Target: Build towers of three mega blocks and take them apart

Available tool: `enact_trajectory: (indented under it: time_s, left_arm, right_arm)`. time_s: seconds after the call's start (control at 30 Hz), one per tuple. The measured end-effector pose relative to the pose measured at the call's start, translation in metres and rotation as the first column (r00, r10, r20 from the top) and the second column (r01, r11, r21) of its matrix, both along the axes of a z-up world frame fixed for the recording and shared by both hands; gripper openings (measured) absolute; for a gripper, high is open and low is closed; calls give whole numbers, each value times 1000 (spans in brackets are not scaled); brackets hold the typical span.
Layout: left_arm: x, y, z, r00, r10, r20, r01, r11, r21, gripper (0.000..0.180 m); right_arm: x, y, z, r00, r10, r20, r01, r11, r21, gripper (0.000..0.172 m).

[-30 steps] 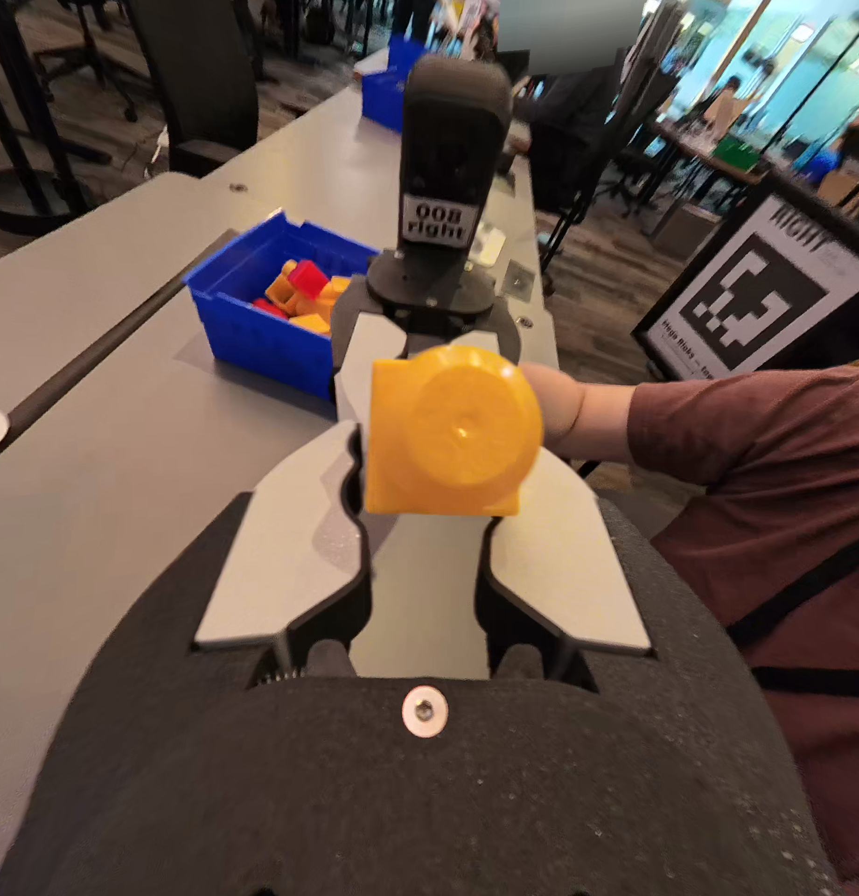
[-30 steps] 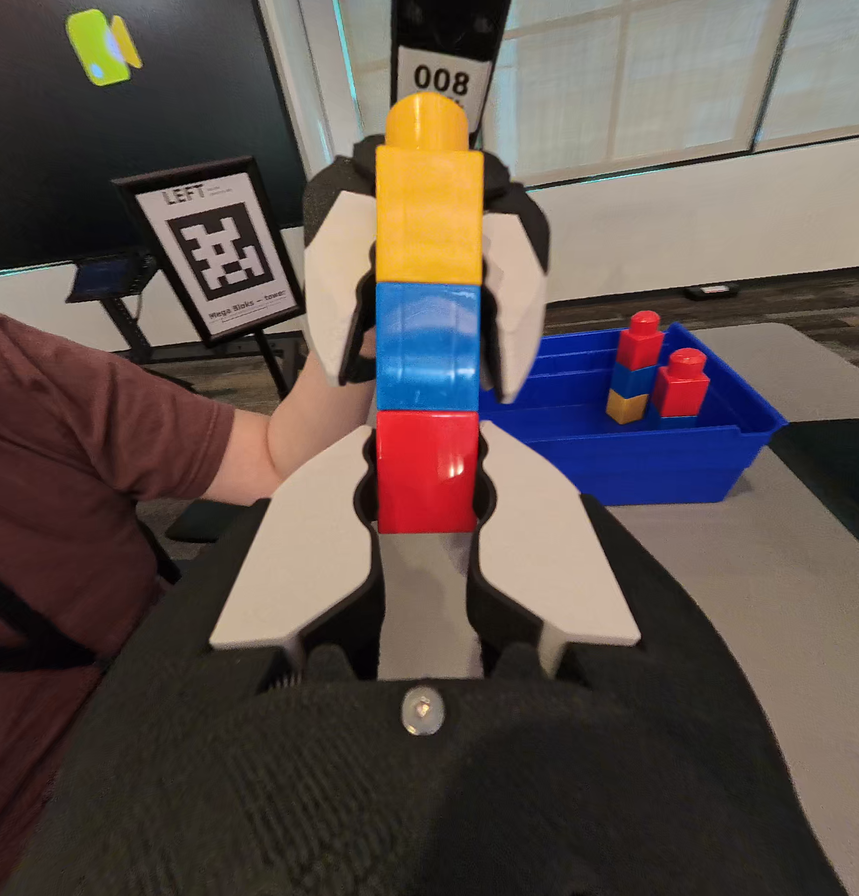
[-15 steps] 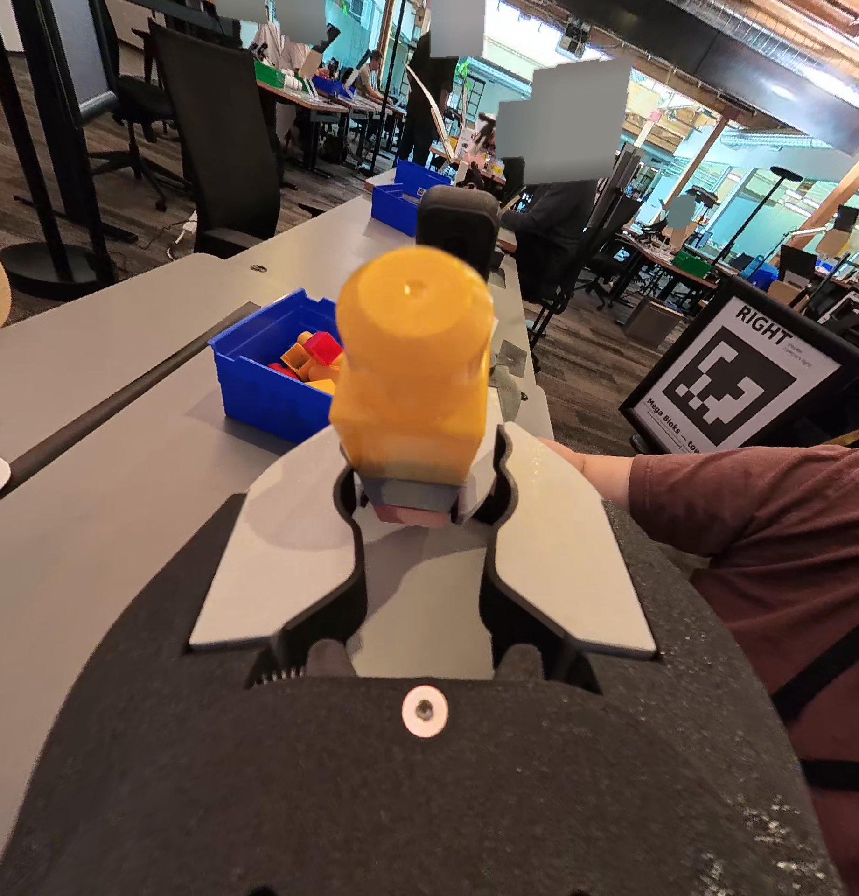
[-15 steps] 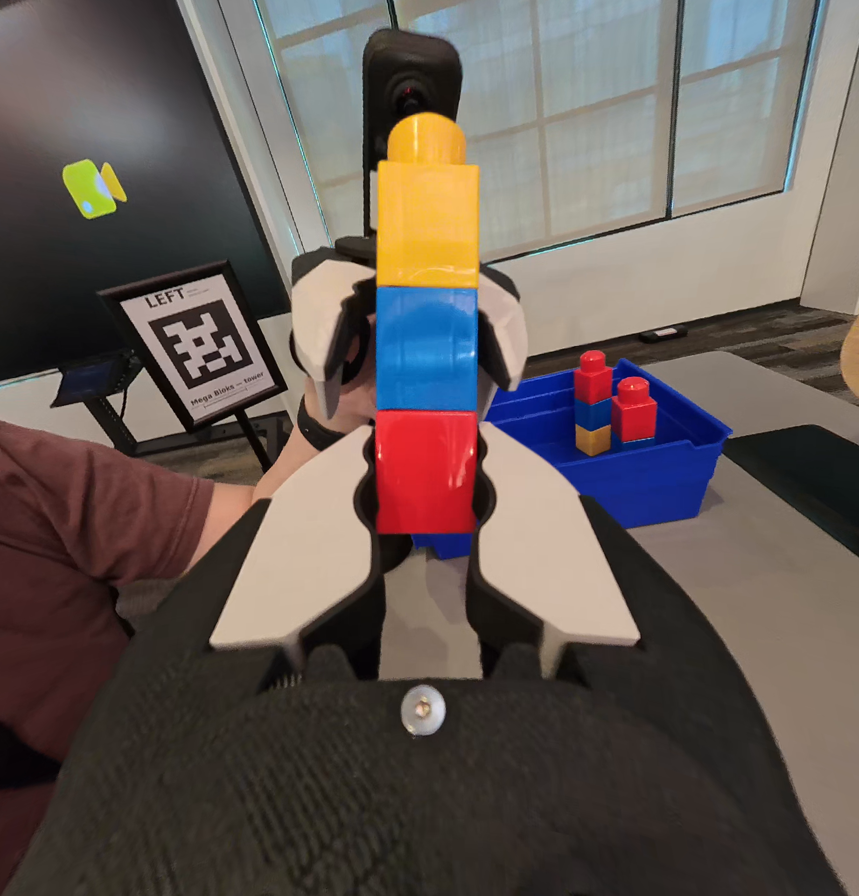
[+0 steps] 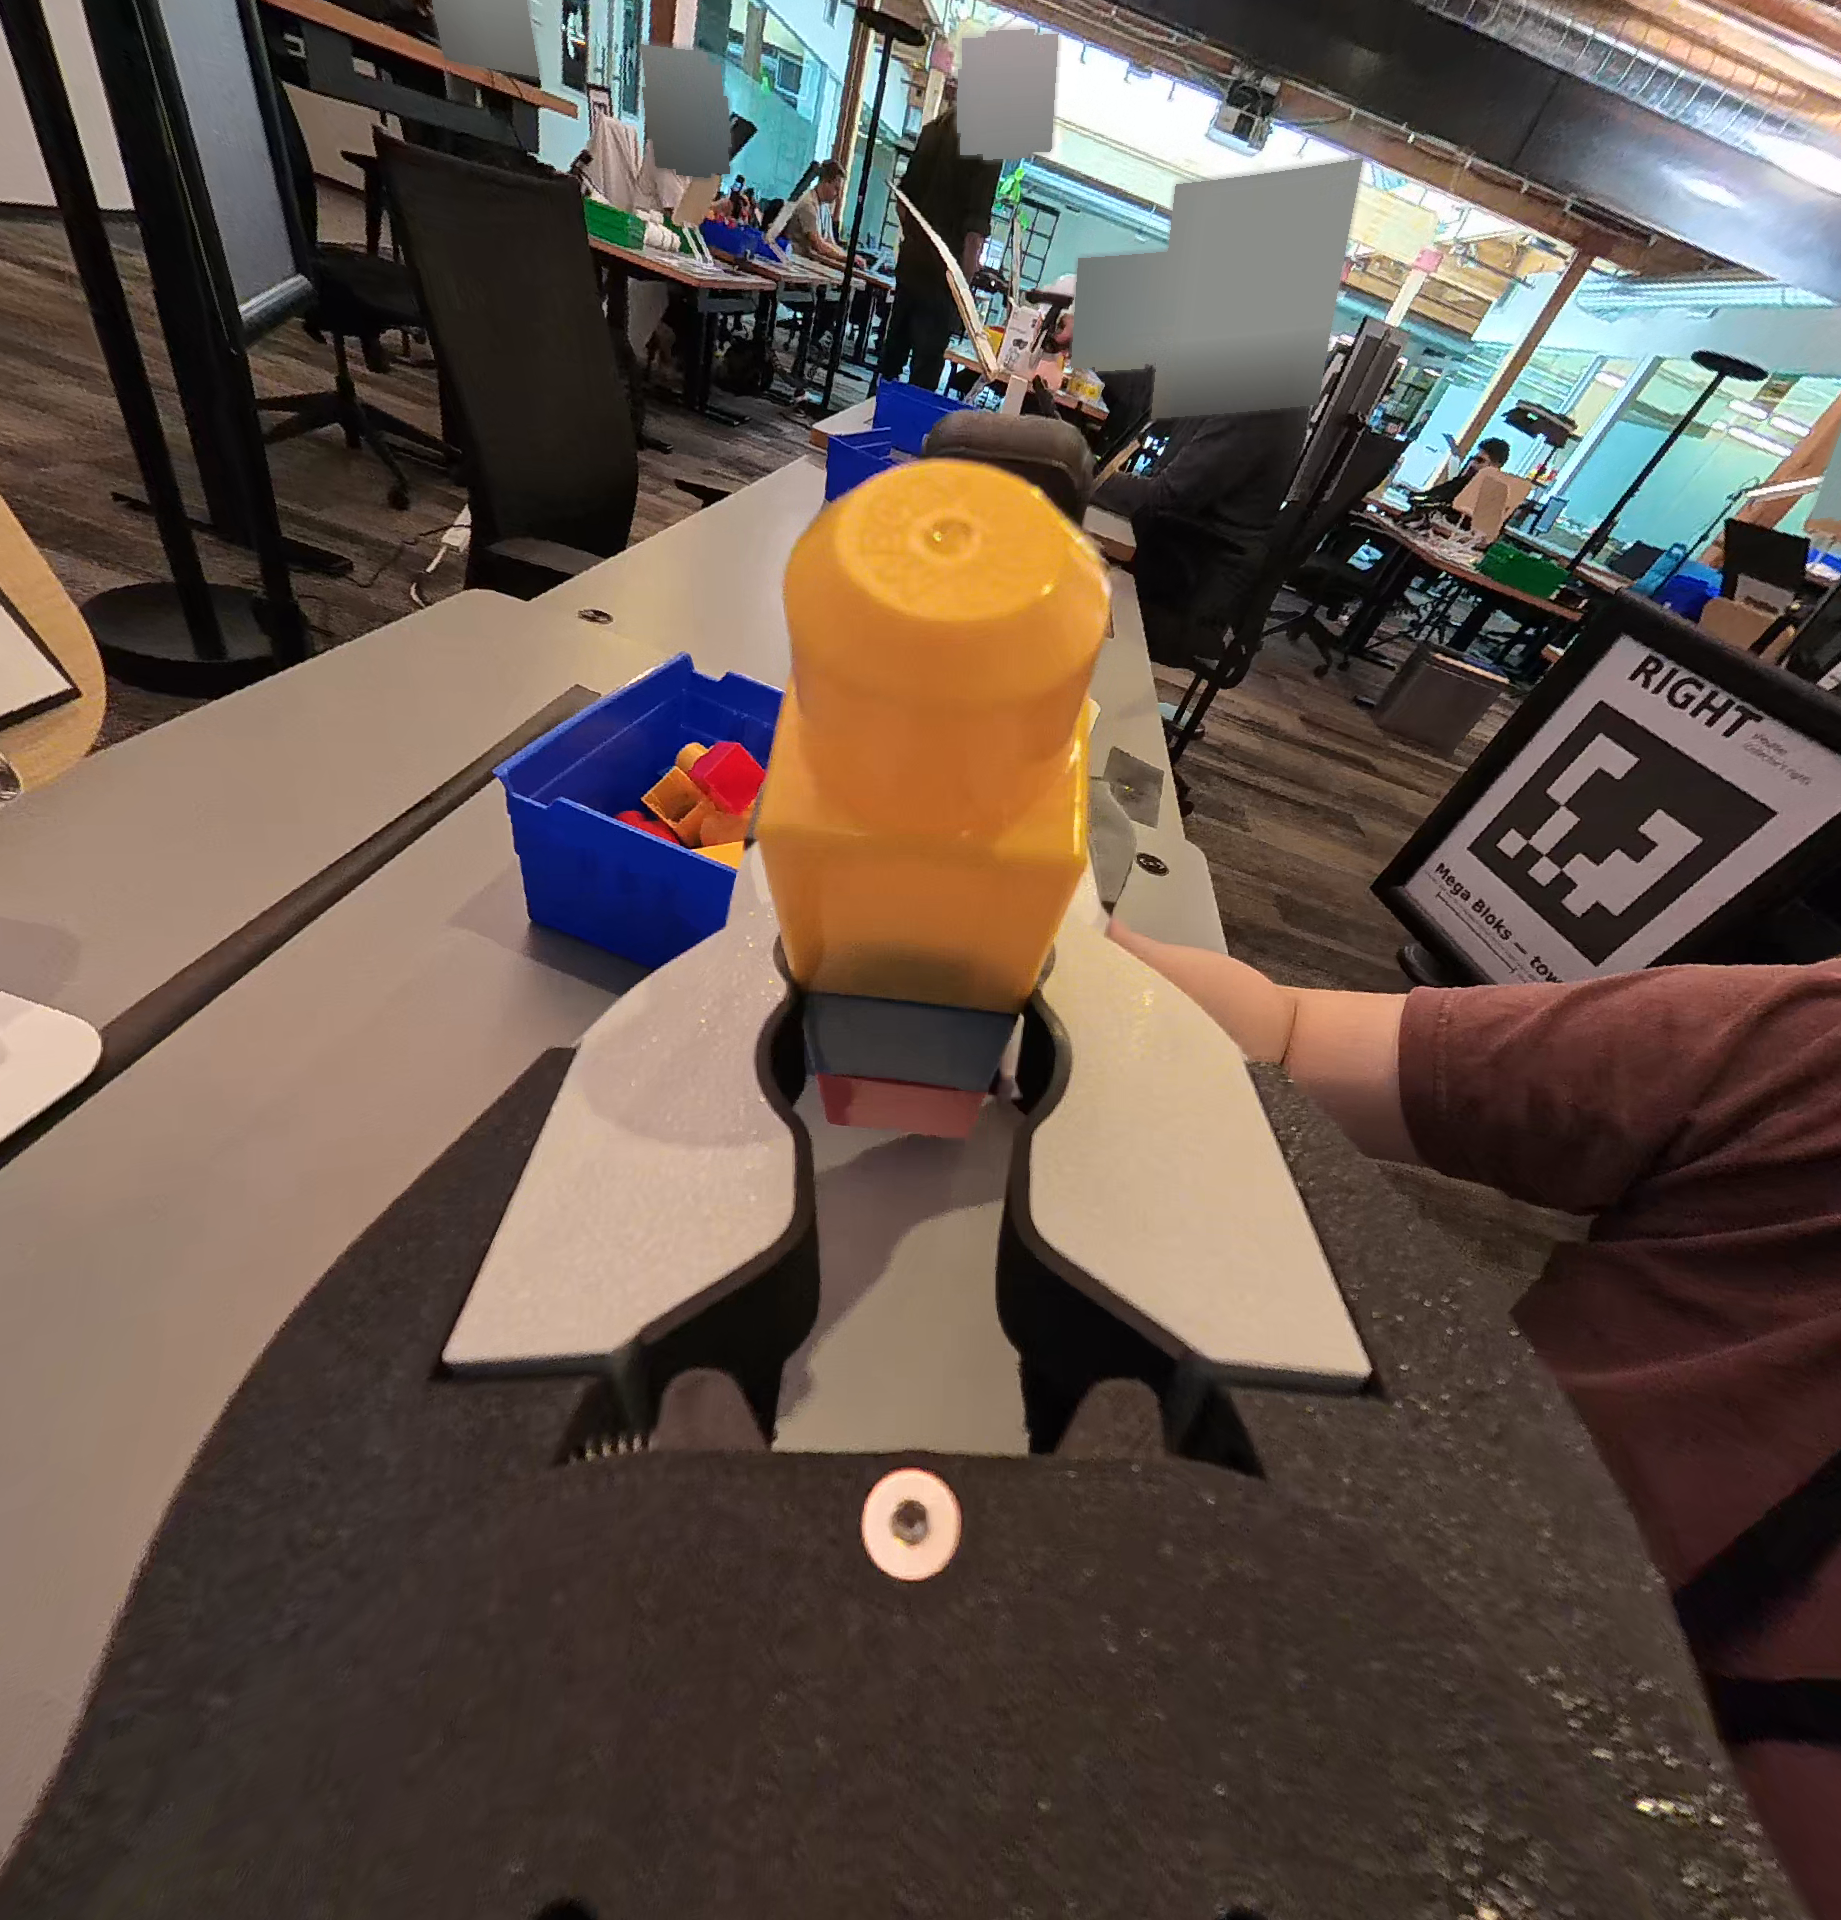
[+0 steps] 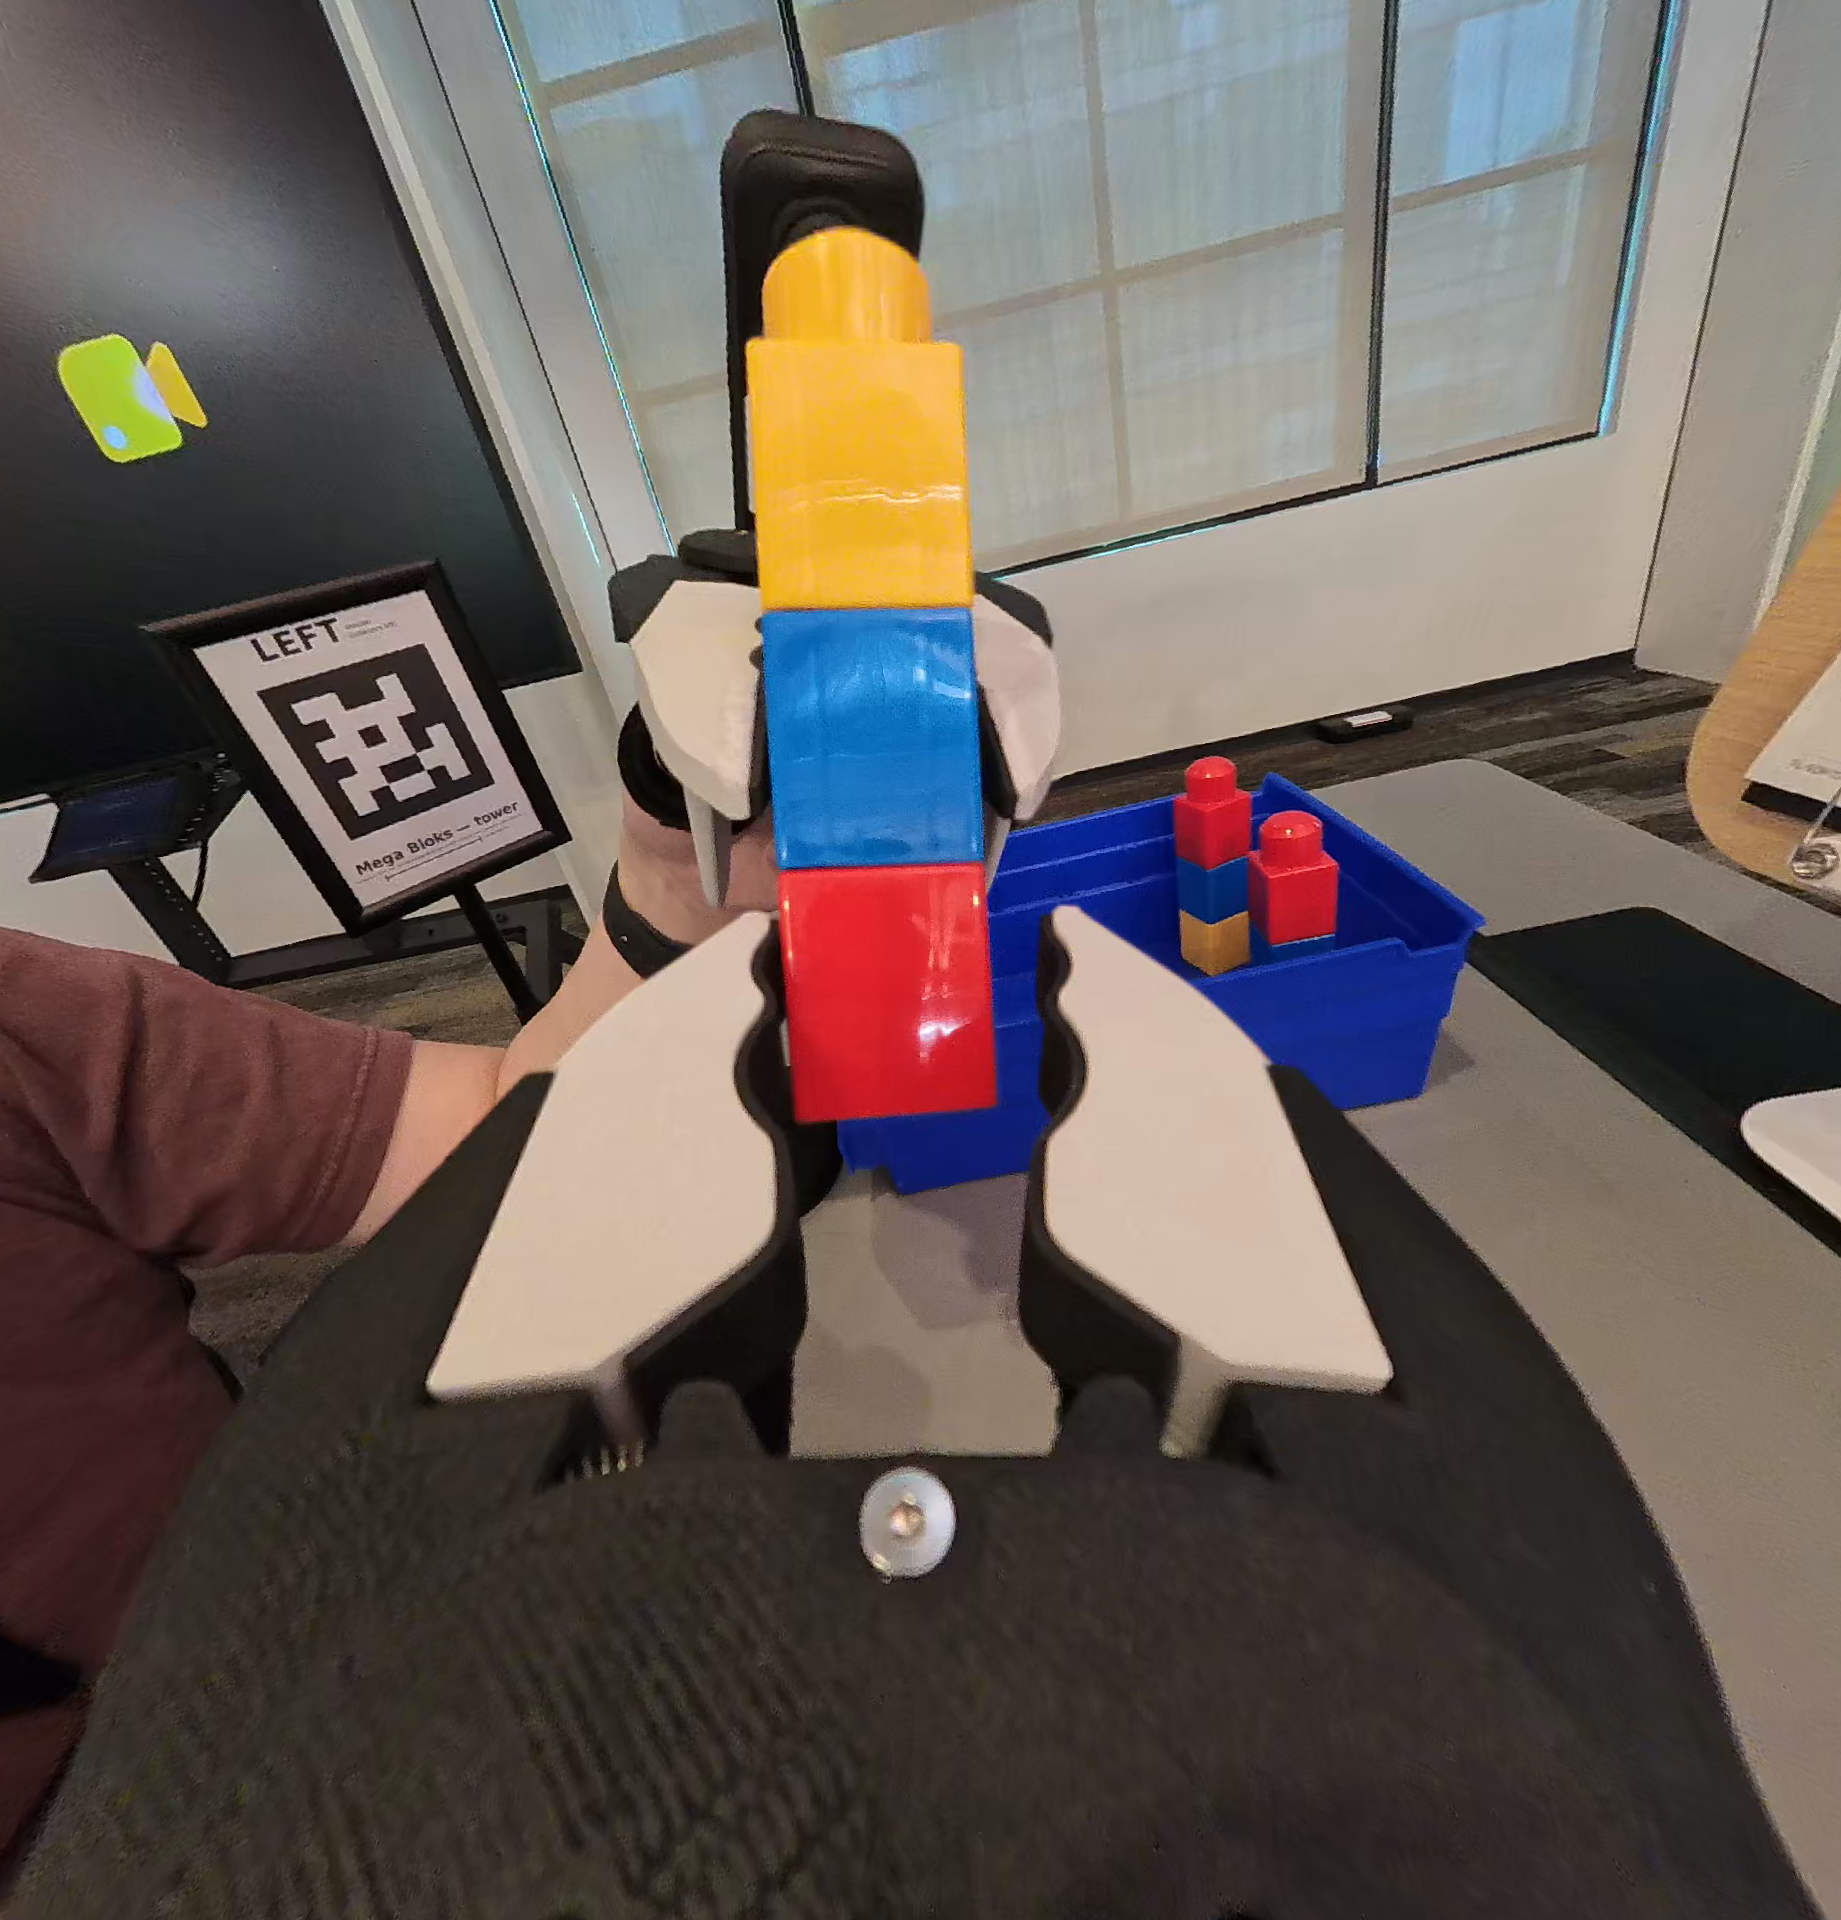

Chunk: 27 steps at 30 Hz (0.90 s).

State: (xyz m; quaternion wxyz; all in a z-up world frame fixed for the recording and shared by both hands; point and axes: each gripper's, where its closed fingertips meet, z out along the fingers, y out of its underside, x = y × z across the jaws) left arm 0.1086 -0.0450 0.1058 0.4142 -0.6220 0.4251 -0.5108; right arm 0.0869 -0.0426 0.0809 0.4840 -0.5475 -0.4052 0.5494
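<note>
Both hand-held grippers met at one three-block tower, held in the air above the grey table.

My left gripper (image 6: 874, 748) was clamped on the blue block (image 6: 869, 738) in the middle of the tower (image 6: 874, 675), its grey fingers (image 6: 698, 727) pressed on either side. My right gripper (image 6: 900, 997) stood spread around the red block (image 6: 885, 992) at the bottom, with a clear gap on the right side, so it gripped nothing. A yellow block (image 6: 859, 473) with a round stud topped the stack. Beyond it, a blue bin (image 6: 1404, 1008) on the table (image 6: 1622, 1247) held two smaller finished towers (image 6: 1254, 873). From the left wrist, I saw a second blue bin (image 5: 604, 873) of loose blocks (image 5: 703, 795) farther along the table. A person's maroon sleeve (image 5: 1622, 1101) crossed the right edge.
</note>
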Motion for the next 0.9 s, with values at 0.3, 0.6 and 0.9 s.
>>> enact_trajectory:
  time_s: [0.3, 0.6, 0.9]
  left_arm:
    - [-1, 2, 1, 1000, 10, 6, -10, 1000, -1, 37]
    - [1, 0, 3, 1000, 3, 9, -3, 1000, -20, 37]
    - [2, 2, 2, 1000, 1, 13, -1, 999, -45, 37]
  right_arm:
    - [1, -4, -3, 999, 44, 31, -43, 999, -13, 37]
    - [3, -8, -3, 996, 60, 65, -57, 998, -36, 37]
    - [5, -7, -4, 994, 64, 94, -58, 996, -67, 37]
